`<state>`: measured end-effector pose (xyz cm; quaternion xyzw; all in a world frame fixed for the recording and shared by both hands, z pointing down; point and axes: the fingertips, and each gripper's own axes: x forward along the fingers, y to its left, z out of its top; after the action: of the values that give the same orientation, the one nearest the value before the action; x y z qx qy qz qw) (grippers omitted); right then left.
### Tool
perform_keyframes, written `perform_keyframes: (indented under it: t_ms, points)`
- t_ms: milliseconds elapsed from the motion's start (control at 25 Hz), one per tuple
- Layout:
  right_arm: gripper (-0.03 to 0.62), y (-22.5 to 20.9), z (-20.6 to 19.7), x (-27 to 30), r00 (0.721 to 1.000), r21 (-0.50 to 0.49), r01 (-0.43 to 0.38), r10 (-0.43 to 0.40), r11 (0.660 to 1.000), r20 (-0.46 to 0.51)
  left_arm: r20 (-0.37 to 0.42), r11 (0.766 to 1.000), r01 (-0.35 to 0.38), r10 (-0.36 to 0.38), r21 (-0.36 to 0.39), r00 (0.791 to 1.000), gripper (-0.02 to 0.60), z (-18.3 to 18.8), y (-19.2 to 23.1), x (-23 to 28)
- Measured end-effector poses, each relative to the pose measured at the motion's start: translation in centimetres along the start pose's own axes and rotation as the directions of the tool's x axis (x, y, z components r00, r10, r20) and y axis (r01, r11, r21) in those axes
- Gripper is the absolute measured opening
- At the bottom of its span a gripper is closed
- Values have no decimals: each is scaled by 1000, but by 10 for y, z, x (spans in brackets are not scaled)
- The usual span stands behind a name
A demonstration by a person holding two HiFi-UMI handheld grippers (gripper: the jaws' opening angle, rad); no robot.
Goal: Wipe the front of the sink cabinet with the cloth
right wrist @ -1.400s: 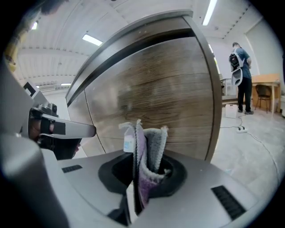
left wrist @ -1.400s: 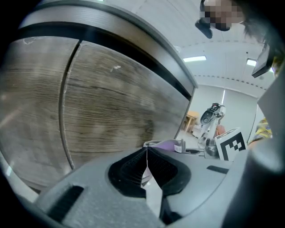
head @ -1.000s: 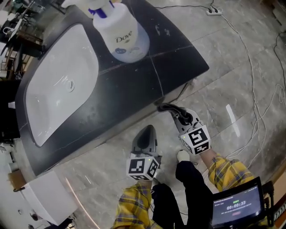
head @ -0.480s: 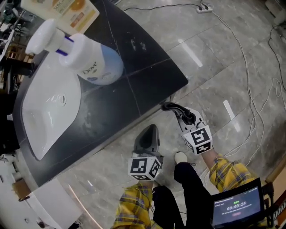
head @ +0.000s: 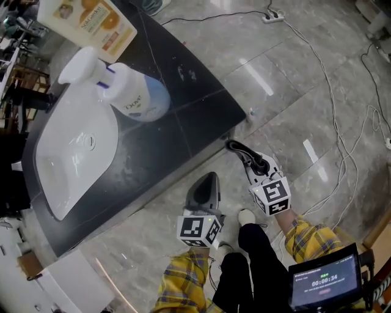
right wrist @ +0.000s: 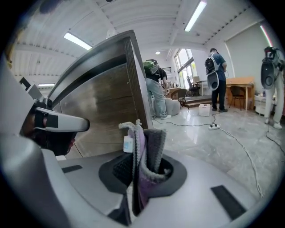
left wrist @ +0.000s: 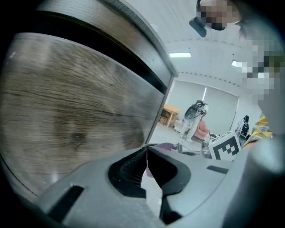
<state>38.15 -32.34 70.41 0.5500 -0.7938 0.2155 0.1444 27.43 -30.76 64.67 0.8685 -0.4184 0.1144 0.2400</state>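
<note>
The sink cabinet's wood-grain front (left wrist: 75, 111) fills the left gripper view and stands at left in the right gripper view (right wrist: 107, 111). From above only its dark countertop (head: 183, 116) with the white basin (head: 73, 153) shows. My right gripper (head: 239, 150) is shut on a grey and purple cloth (right wrist: 144, 156), held near the cabinet's right front corner. The cloth (head: 235, 147) looks dark in the head view. My left gripper (head: 208, 181) is shut with nothing in it, just below the countertop's front edge, close to the cabinet front.
A white pump bottle (head: 125, 92) and an orange-labelled pack (head: 91, 21) stand on the countertop. Cables and a power strip (head: 272, 15) lie on the grey tiled floor. A small bottle (right wrist: 128, 143) stands by the cabinet corner. People stand far off (right wrist: 216, 75).
The head view has shifted, so the countertop sits higher and further left in frame. Both grippers hold nearly the same places; the right one edged slightly right and down.
</note>
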Motion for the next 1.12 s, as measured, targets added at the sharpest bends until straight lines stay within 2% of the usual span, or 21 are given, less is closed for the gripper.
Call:
perform_keyframes:
  t_ms: [320, 640, 880, 1120]
  points:
    - [44, 30, 26, -36, 999, 13, 9, -10, 1000, 44, 28, 1000, 23, -23, 2, 999, 6, 22, -15, -39]
    - [44, 65, 53, -77, 997, 12, -1, 0, 1000, 80, 38, 998, 0, -2, 56, 999, 6, 45, -31, -88]
    - [43, 98, 88, -120, 993, -1, -30, 30, 1000, 118, 63, 999, -36, 34, 29, 997, 6, 62, -42, -141]
    - [44, 133, 117, -167, 987, -11, -66, 67, 998, 144, 130, 996, -91, 93, -18, 987, 6, 87, -50, -204]
